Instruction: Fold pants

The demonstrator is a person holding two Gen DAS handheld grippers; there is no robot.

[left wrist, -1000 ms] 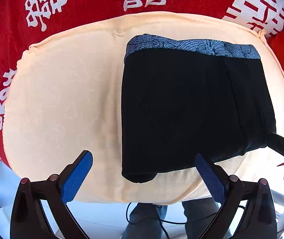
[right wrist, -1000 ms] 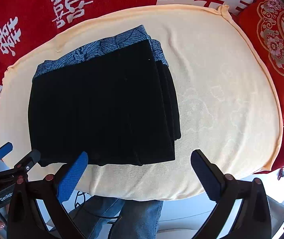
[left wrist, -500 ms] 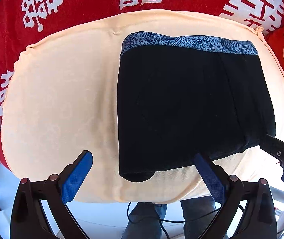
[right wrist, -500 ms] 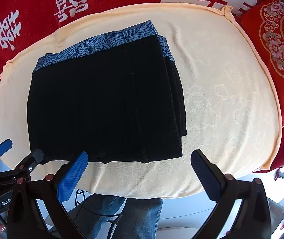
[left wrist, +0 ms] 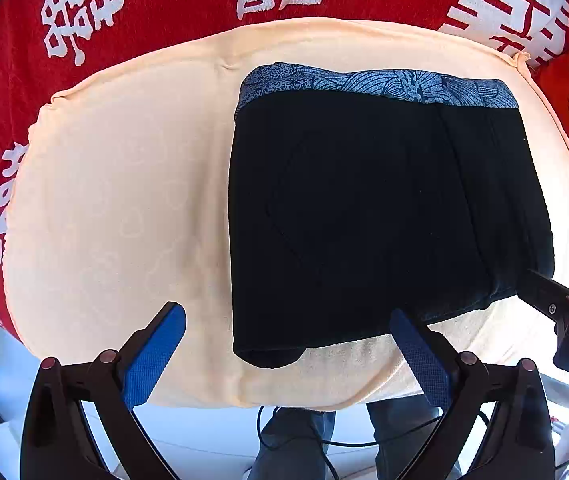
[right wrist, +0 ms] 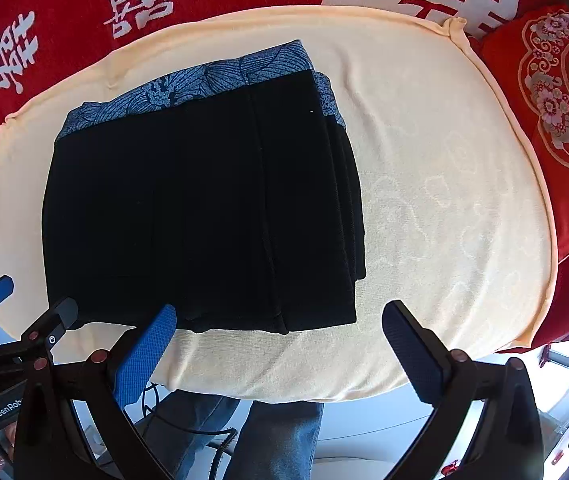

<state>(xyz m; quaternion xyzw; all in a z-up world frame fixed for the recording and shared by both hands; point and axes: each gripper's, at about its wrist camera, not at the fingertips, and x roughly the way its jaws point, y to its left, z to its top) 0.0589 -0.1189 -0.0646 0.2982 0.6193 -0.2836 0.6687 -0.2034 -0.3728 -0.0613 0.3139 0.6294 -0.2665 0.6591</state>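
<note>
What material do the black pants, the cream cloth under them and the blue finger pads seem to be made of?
Black pants: seemingly a soft matte knit, with fine lengthwise ribs; the waistband looks like printed blue-grey fabric.
Cream cloth: probably terry-like towelling, with a fuzzy surface and faint embossed cloud shapes.
Blue finger pads: likely textured rubber or foam, showing a fine dotted grid; uncertain which.

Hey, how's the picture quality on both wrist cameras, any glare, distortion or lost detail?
Left wrist view: strong fisheye bending of the cream towel, black pants too dark for fold detail, bright glare at the lower right. Right wrist view: same curved edges, pants nearly featureless black, patterned waistband sharp, washed-out brightness at the bottom.
</note>
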